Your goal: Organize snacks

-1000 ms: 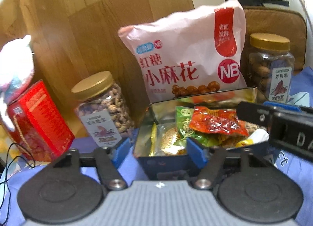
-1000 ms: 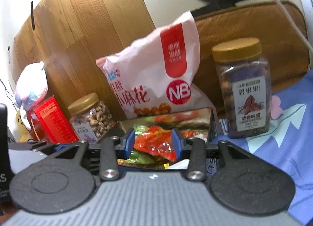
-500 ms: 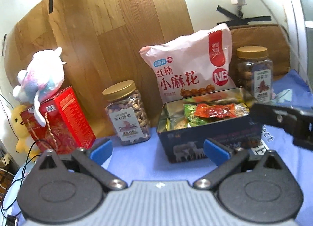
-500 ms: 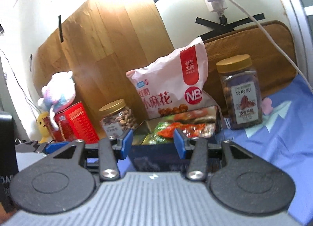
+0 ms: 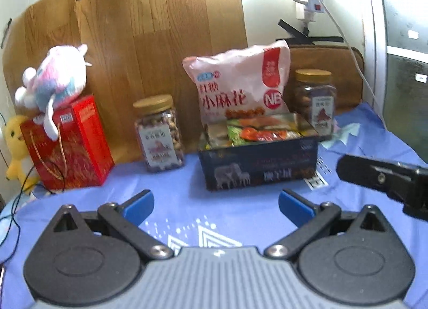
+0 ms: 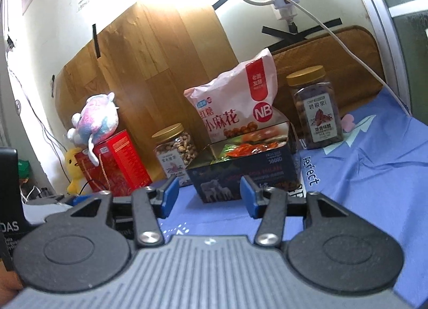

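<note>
A dark blue tin box (image 5: 260,167) (image 6: 240,177) stands open on the blue cloth, filled with small red and green snack packets (image 5: 256,132) (image 6: 246,149). A big pink snack bag (image 5: 240,86) (image 6: 235,105) leans behind it. A peanut jar (image 5: 159,132) (image 6: 175,152) stands to its left, a pecan jar (image 5: 315,100) (image 6: 315,108) to its right. My left gripper (image 5: 215,206) is open and empty, well in front of the box. My right gripper (image 6: 208,195) is open and empty, also in front of the box.
A red gift box (image 5: 67,145) (image 6: 120,161) with a plush toy (image 5: 52,81) on top stands at the far left, with a yellow duck toy (image 5: 16,143) beside it. A wooden board (image 5: 147,41) and a brown mat (image 6: 334,52) back the table. A power strip cable (image 6: 334,27) hangs at the right.
Both grippers have pulled back and up from the tin box. The left gripper's jaws have opened wider. The snack packets stay in the box.
</note>
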The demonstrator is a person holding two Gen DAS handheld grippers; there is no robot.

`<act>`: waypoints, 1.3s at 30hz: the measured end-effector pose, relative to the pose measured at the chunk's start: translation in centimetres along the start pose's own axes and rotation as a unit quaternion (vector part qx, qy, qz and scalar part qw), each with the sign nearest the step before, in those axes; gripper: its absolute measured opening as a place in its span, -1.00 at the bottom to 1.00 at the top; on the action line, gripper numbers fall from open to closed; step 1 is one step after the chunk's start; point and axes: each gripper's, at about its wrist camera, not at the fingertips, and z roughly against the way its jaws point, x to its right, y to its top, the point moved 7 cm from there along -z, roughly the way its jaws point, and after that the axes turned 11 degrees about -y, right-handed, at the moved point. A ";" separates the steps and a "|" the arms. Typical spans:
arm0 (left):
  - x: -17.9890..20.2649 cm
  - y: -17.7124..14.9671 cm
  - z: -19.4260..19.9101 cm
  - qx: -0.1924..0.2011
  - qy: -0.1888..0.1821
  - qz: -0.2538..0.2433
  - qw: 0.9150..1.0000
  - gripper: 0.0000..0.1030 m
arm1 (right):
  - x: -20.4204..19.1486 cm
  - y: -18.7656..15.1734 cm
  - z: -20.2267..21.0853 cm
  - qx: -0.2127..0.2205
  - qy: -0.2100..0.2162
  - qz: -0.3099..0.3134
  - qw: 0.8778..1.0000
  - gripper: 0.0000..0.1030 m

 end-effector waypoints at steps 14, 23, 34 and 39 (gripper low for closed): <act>-0.5 -3.9 1.6 -0.018 0.005 -0.001 1.000 1.00 | -2.1 -1.4 2.1 0.000 -0.006 0.022 1.000 0.14; -0.9 -6.4 1.0 -0.054 0.030 -0.007 0.998 1.00 | -2.4 -2.2 2.1 -0.011 -0.006 0.022 1.000 0.15; -1.2 -7.3 0.8 -0.069 0.039 -0.002 0.997 1.00 | -2.4 -2.8 1.7 -0.021 -0.006 0.019 1.000 0.15; -1.2 -7.4 0.6 -0.072 0.041 0.002 0.997 1.00 | -2.3 -2.9 1.5 -0.024 -0.005 0.018 1.000 0.15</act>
